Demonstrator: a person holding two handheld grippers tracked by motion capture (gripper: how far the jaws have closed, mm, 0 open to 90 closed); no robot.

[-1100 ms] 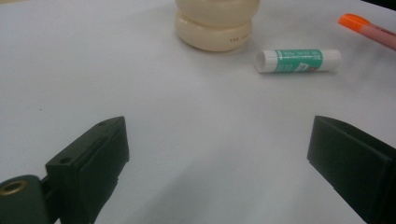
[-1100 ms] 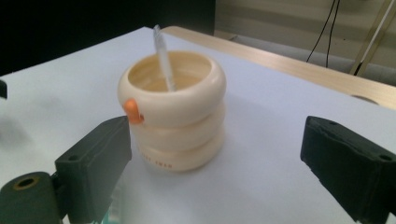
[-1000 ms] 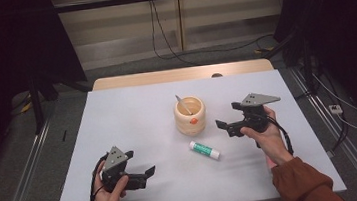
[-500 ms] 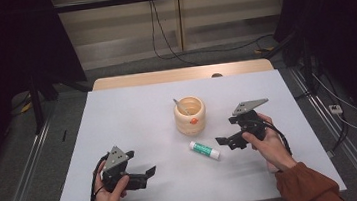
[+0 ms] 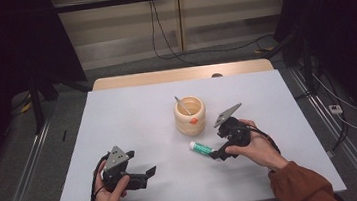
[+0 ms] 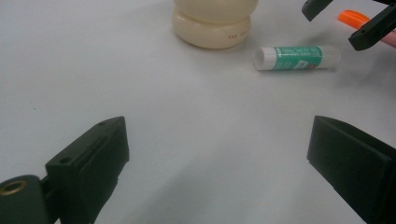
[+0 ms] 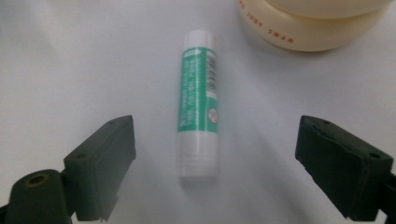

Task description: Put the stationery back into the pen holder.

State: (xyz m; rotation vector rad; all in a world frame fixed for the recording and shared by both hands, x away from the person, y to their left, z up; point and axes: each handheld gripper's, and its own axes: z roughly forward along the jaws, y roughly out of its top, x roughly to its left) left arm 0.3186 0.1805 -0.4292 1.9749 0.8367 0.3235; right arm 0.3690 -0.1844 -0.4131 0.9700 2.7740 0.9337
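While the left gripper [image 5: 144, 176] rests spread and empty well off, the white and green glue stick [image 7: 198, 98] lies flat on the white table [image 5: 118, 117], lengthwise straight ahead between the right gripper's [image 7: 215, 168] just-narrowing, not-yet-touching jaws.

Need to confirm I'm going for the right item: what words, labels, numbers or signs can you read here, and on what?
"SWAN", in small red letters on the cream cup's base rim; the word before it is too blurred to read.
Print on the green label of the glue stick: too small and blurred to read.
Barcode on that label: its digits cannot be read.
Small round mark near the label's lower end: unreadable.
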